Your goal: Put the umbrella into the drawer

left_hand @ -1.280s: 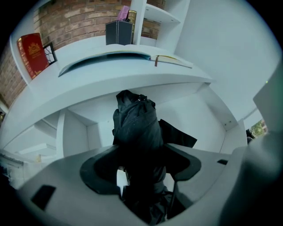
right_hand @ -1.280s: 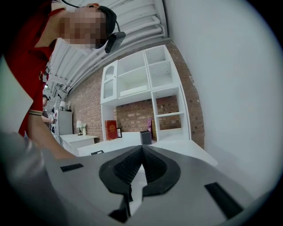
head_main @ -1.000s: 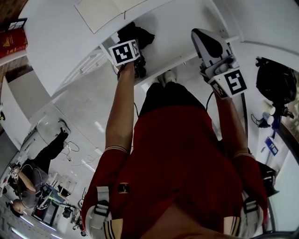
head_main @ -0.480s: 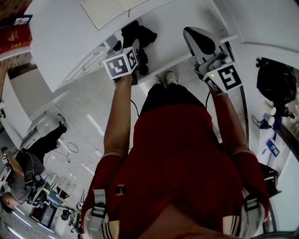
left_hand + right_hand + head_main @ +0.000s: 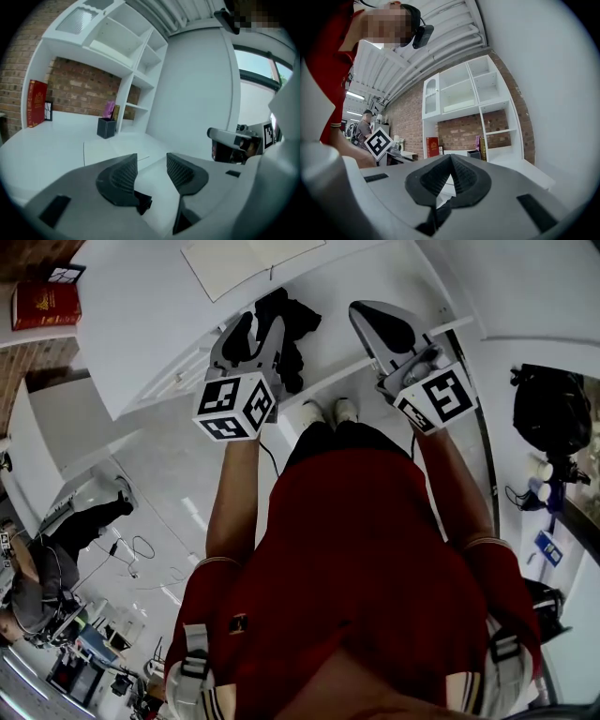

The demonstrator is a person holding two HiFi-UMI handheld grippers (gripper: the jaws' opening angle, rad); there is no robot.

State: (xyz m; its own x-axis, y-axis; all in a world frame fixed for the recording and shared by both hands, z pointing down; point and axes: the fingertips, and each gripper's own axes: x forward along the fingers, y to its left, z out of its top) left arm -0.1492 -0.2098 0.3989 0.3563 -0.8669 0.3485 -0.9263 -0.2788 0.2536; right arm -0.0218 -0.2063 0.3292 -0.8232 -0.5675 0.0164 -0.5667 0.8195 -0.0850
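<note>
Grippers come first, one in each of your hands. Your left gripper (image 5: 253, 334) has its jaws apart with nothing between them, and they have just been closing a little. Your right gripper (image 5: 370, 320) has its jaws shut tight, tip to tip, and it holds nothing.

Just past the left gripper's tips lies the umbrella (image 5: 286, 320), a black bundle. It sits inside the open white drawer (image 5: 328, 352), and neither gripper touches it. Your right gripper hangs over the other end of the drawer, well apart from the umbrella.

Behind the drawer is the white desk (image 5: 141, 324), with a pale sheet of paper (image 5: 244, 259) lying flat on it. Farther back on the desk stands a small black box (image 5: 106, 127). A red book (image 5: 36, 103) stands off at the far left end. White shelves (image 5: 136, 61) climb up a brick wall (image 5: 79, 93) behind it all.
</note>
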